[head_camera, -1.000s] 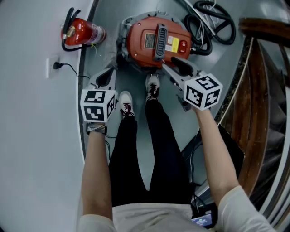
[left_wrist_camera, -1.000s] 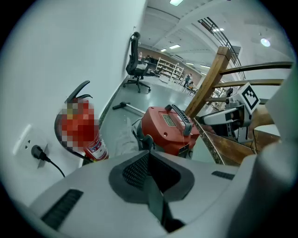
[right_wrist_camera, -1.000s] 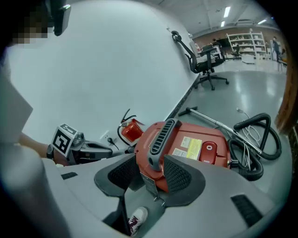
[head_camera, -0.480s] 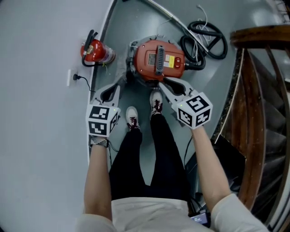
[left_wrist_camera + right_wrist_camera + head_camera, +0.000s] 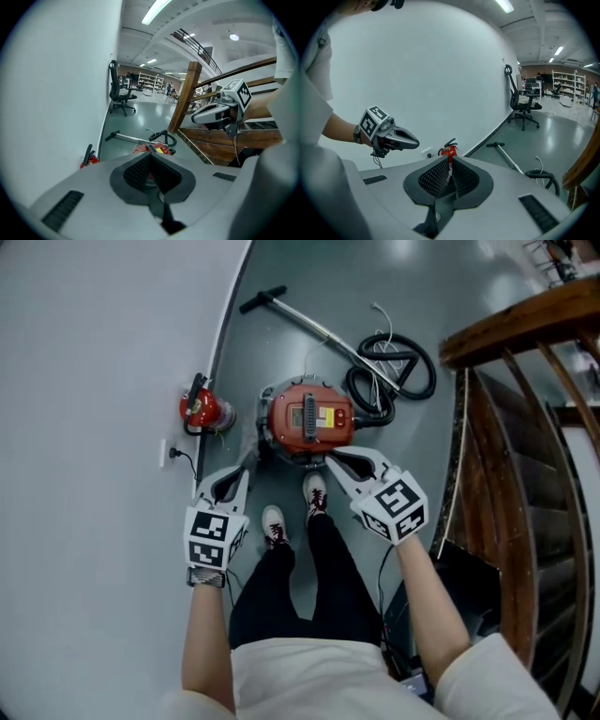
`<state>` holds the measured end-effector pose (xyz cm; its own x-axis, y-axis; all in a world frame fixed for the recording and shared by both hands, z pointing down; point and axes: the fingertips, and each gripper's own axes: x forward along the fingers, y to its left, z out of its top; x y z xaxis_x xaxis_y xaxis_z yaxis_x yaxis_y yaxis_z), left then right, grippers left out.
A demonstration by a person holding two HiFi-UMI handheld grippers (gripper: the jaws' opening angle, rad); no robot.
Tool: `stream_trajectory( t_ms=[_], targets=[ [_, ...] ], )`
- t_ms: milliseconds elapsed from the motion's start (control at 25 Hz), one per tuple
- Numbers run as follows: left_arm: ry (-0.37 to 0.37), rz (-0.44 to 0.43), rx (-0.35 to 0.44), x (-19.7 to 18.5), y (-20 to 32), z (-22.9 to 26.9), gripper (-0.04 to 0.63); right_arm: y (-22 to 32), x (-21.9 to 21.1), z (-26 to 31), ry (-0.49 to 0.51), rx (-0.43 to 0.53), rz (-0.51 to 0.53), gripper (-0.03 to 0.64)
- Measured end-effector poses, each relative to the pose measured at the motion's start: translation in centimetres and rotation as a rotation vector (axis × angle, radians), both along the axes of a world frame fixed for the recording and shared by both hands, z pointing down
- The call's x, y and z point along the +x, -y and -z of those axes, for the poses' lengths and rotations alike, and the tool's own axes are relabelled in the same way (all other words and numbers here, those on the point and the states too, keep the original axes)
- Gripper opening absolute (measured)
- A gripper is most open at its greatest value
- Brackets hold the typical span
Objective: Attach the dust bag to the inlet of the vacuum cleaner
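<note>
Both grippers rose clear of the vacuum (image 5: 309, 418) since a second ago. Right gripper (image 5: 330, 458) jaws had just been closing and were all but together, with nothing between them. Left gripper (image 5: 246, 465) jaws sat together, also empty. We saw the vacuum on the floor (image 5: 403, 296) just ahead of the shoes (image 5: 316, 495). Its red lid was seated, so the drum's contents were hidden. Hose (image 5: 394, 381) lay coiled beside it, extinguisher (image 5: 204, 409) by the wall (image 5: 94, 381).
</note>
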<state>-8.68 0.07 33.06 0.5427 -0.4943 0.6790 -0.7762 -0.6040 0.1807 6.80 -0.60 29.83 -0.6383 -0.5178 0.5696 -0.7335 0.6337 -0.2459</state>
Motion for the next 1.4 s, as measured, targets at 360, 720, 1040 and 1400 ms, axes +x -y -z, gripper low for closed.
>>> stream_trajectory(
  t_ms=[360, 720, 1040, 1400],
  targets=[
    [0.038, -0.166, 0.148, 0.8, 0.2, 10.4, 0.002, -0.1, -0.7, 9.6, -0.012, 0.114, 0.001, 0.044],
    [0.001, -0.187, 0.296, 0.3, 2.2, 20.4, 0.002, 1.5, -1.6, 19.3, -0.041, 0.269, -0.009, 0.040],
    [-0.010, -0.210, 0.373, -0.6, 1.5, 27.1, 0.002, 0.4, -2.2, 25.6, -0.027, 0.344, -0.048, 0.040],
    [-0.014, -0.262, 0.470, 0.1, 0.8, 33.6, 0.002, -1.3, -2.2, 31.6, -0.024, 0.434, -0.056, 0.040]
  ],
)
